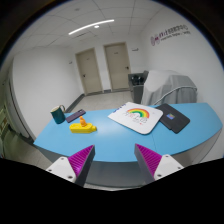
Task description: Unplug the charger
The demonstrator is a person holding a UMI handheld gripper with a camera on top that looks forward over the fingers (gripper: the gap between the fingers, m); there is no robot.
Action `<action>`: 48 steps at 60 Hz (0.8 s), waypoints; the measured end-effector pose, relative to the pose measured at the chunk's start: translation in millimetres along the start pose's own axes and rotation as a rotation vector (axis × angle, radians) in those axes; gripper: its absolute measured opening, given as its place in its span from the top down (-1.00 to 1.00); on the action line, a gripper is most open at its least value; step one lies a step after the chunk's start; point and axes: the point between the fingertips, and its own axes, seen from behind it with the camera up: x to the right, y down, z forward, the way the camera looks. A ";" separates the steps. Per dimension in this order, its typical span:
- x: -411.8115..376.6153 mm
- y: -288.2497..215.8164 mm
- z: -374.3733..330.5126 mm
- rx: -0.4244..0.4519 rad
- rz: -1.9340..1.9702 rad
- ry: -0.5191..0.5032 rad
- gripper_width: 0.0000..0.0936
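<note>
Hovering short of the blue worktop [190,125], the gripper [115,160] has jaws wide apart and empty; no charger is identifiable, so unplugging remains undone.

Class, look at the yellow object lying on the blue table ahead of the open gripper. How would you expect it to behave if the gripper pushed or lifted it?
The yellow object lies low and broad on the blue table, so a push would probably slide it rather than tip it. It looks rigid and small, likely light. The gripper is open, well short of it.

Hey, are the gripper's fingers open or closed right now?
Open. The gripper shows a wide empty gap between its two pink-padded fingers, which hold nothing, short of the blue table.
</note>
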 end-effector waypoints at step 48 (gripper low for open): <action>-174.1 -35.3 302.7 0.054 -0.077 0.131 -0.13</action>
